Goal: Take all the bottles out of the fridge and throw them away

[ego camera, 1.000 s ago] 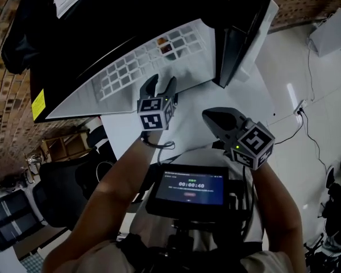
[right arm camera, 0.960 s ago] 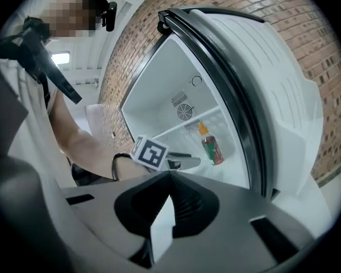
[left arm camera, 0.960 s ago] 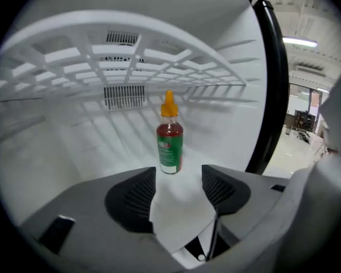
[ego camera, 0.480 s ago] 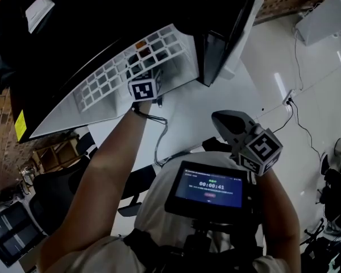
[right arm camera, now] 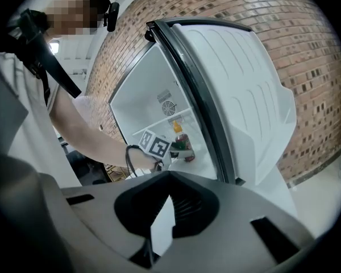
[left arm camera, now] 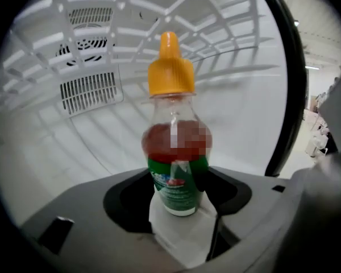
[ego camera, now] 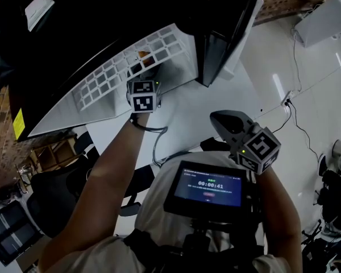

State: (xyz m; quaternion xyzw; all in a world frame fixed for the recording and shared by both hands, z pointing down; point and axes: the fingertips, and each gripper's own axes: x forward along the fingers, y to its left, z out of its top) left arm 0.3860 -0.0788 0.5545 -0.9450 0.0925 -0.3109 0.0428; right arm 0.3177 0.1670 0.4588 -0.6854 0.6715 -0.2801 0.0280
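Note:
A small clear bottle (left arm camera: 176, 147) with red liquid, a green label and an orange cap stands upright on the white fridge floor. My left gripper (left arm camera: 182, 212) reaches into the fridge, and its jaws have just been closing around the bottle's lower part. Its pads sit against the label. From the head view the left gripper (ego camera: 148, 73) lies under the white wire shelf (ego camera: 111, 75), with the orange cap (ego camera: 142, 54) just past it. The right gripper view shows the bottle (right arm camera: 181, 142) beside the left gripper (right arm camera: 167, 152). My right gripper (ego camera: 224, 120) hangs outside the fridge, shut and holding nothing.
The open fridge door (ego camera: 227, 33) stands to the right of the opening, close to the right gripper. A fan vent (left arm camera: 91, 90) sits in the fridge's back wall. A screen (ego camera: 207, 189) is mounted at the person's chest. A cable (ego camera: 295, 118) runs over the white floor.
My left gripper has gone forward from outside the fridge to in under the wire shelf, and the bottle now stands between its jaws. The right gripper has shifted only a little.

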